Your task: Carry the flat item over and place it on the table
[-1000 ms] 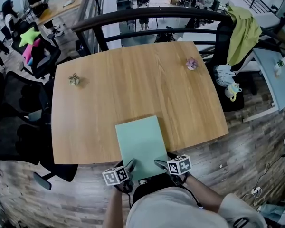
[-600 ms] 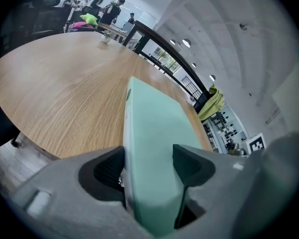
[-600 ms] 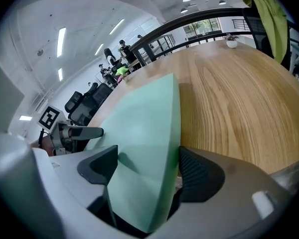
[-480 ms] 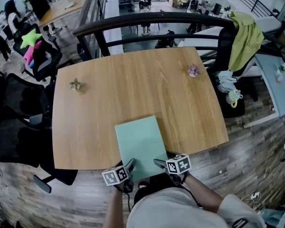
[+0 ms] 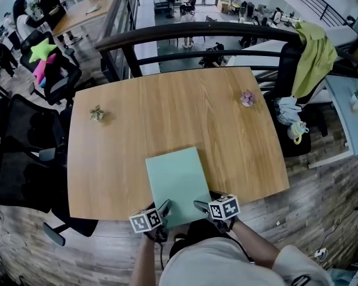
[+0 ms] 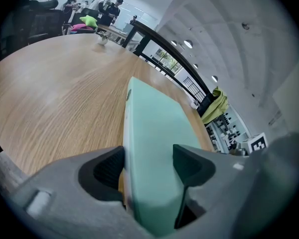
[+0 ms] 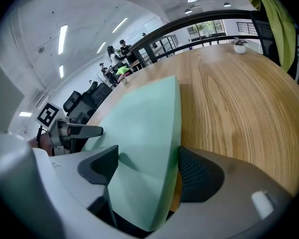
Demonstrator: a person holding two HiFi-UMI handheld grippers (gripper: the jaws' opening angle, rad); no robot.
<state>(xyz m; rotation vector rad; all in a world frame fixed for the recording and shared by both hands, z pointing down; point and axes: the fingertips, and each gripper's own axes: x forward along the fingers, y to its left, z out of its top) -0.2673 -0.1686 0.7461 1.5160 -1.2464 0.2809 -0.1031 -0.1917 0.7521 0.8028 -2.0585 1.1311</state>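
— Where are the grippers?
— Left gripper [image 5: 165, 206] and right gripper [image 5: 198, 205] tilt downward, each cube [image 5: 224, 207] showing a black-and-white square marker. Both are clamped on the near edge of the green flat item [image 5: 176, 180].
— What changed?
— More of it now reaches over the wooden table [image 5: 167, 112].

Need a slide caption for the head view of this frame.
The left claw and right claw grip the near edge of a mint-green panel over the wooden table.
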